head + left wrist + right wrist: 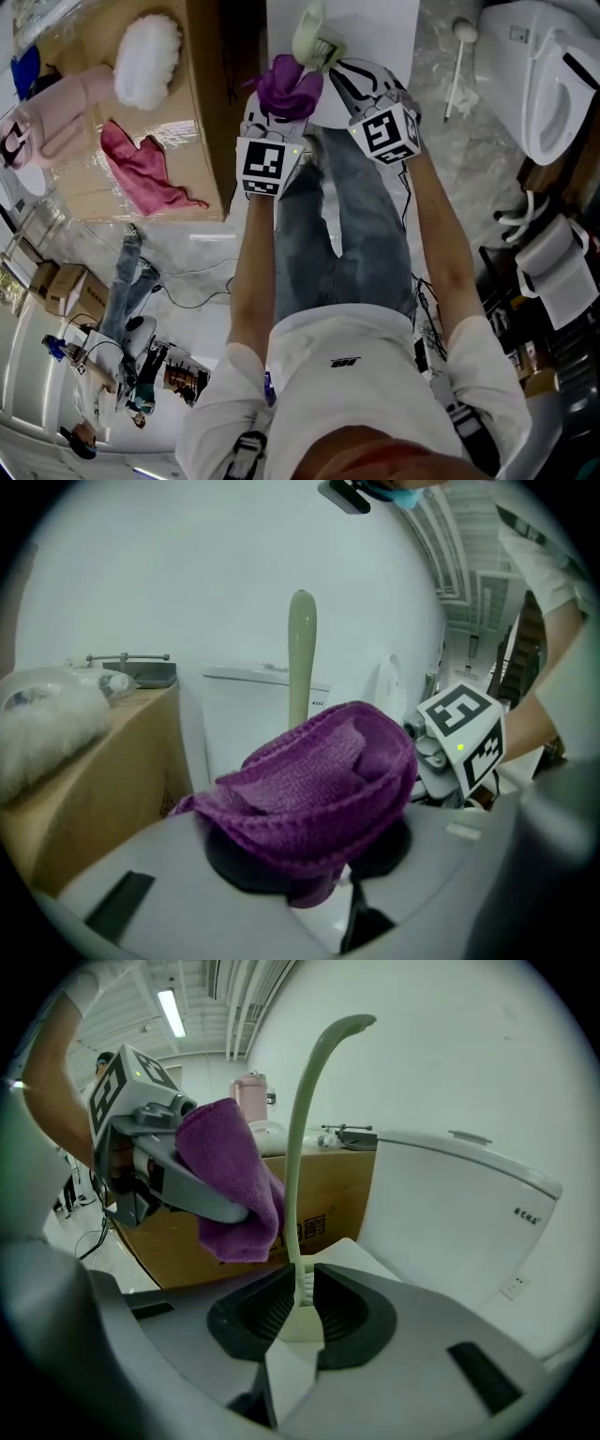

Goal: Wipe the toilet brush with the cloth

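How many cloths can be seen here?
2. A purple cloth drapes over the left gripper; a magenta cloth lies on the cardboard box. Others may be hidden.

The cloth is purple, the brush pale green, the box brown, the jeans blue, the toilet white.
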Action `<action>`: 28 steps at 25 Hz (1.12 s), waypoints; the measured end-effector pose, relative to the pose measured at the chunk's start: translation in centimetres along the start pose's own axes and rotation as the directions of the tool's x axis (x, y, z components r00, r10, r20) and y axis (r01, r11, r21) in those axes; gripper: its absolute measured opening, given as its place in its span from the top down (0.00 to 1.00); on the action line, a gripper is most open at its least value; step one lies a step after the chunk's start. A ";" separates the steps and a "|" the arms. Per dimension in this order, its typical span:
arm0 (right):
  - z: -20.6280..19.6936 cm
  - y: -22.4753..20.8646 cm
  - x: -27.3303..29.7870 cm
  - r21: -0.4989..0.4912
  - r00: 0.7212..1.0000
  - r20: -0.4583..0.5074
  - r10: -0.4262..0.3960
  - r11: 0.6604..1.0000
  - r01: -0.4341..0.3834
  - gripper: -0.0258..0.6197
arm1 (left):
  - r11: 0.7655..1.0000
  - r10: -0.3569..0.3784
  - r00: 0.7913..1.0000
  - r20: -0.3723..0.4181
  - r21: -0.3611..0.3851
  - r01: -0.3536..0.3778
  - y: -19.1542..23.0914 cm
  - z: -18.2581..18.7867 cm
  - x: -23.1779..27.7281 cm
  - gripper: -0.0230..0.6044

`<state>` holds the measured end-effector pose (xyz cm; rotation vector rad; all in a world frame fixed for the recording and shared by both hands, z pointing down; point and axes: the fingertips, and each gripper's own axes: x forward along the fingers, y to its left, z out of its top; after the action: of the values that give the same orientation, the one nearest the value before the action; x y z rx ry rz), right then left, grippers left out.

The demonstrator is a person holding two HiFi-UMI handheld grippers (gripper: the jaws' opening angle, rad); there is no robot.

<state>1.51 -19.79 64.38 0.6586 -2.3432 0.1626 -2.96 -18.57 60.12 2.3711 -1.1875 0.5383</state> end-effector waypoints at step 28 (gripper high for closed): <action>-3.6 0.8 6.1 -0.077 0.993 -0.042 0.115 0.990 -0.118 0.89 | 0.999 -0.011 1.000 0.007 -0.031 0.011 1.2 -1.9 6.9 0.66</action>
<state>-0.59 -20.60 71.16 0.4766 -2.3399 0.1317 -0.40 -22.71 65.54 2.3534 -1.1772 0.5047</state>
